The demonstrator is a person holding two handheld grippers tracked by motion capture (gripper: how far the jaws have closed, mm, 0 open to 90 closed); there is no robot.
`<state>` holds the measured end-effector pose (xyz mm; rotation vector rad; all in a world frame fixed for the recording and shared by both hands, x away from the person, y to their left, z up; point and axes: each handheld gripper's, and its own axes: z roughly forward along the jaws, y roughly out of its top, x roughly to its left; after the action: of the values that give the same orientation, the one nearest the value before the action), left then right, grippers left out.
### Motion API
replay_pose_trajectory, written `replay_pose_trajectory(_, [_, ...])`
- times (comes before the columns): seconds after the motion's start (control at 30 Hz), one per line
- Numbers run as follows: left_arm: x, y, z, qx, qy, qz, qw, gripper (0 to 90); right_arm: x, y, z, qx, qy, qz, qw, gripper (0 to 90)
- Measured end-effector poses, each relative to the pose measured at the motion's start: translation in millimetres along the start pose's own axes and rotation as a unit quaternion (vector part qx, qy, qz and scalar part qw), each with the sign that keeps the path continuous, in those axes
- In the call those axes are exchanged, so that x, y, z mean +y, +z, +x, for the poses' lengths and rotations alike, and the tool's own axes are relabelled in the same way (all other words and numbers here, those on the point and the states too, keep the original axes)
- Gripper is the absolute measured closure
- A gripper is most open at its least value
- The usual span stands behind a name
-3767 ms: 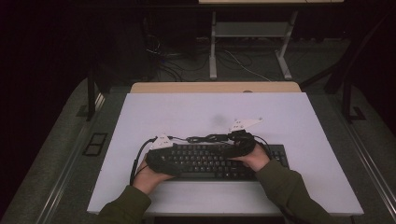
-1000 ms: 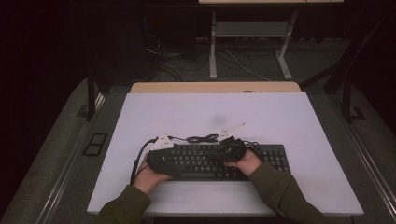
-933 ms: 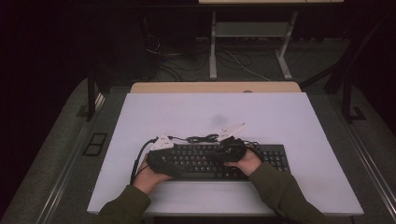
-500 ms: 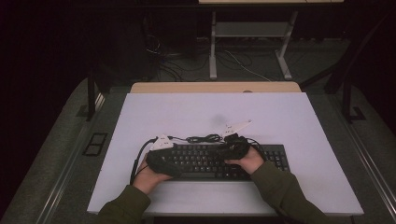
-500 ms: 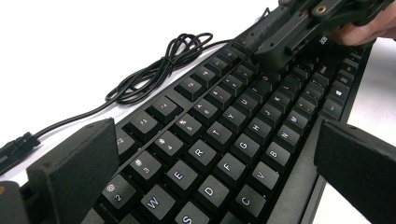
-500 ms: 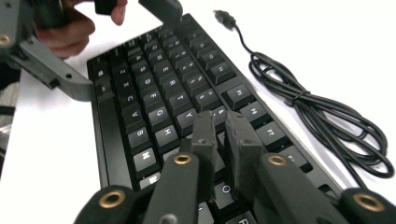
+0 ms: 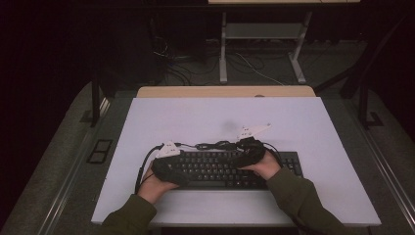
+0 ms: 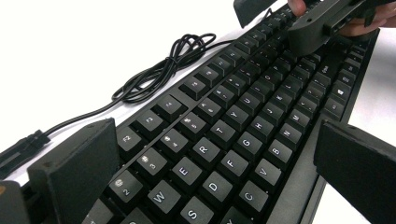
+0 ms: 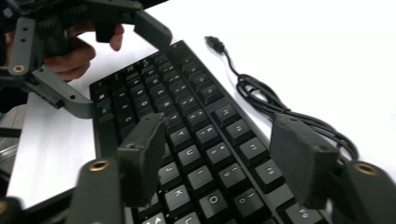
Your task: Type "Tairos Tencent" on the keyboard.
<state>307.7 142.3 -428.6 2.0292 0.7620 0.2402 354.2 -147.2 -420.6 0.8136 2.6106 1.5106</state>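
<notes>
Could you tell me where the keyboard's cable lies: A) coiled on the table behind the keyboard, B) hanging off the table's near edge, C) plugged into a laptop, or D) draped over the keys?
A: the cable lies bunched on the table behind the keyboard, plug loose.

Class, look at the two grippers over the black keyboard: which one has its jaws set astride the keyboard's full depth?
The left gripper: its jaws straddle the keyboard, one beyond the number row, one off the near edge. The right gripper has both jaws above the keys.
</notes>
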Motion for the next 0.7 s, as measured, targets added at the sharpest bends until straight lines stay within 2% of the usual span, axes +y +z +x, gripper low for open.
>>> replay_pose_trajectory(0.23, [1.1,-2.4,2.9,0.006,0.000,-0.007,1.0000,2.5,-0.2,-0.6,-2.1,-0.008,0.001,-0.005,1.0000,30.5])
replay_pose_trajectory(0.43, [3.3,-5.2,6.3,0.015,-0.005,-0.021,0.9997,11.2,0.3,-1.6,-2.0,-0.011,0.004,-0.009,0.9999,30.3])
replay_pose_trajectory(0.7, [6.1,-4.7,11.0,0.021,-0.005,-0.027,0.9994,23.0,0.1,-1.6,-2.8,-0.014,0.004,-0.009,0.9999,30.1])
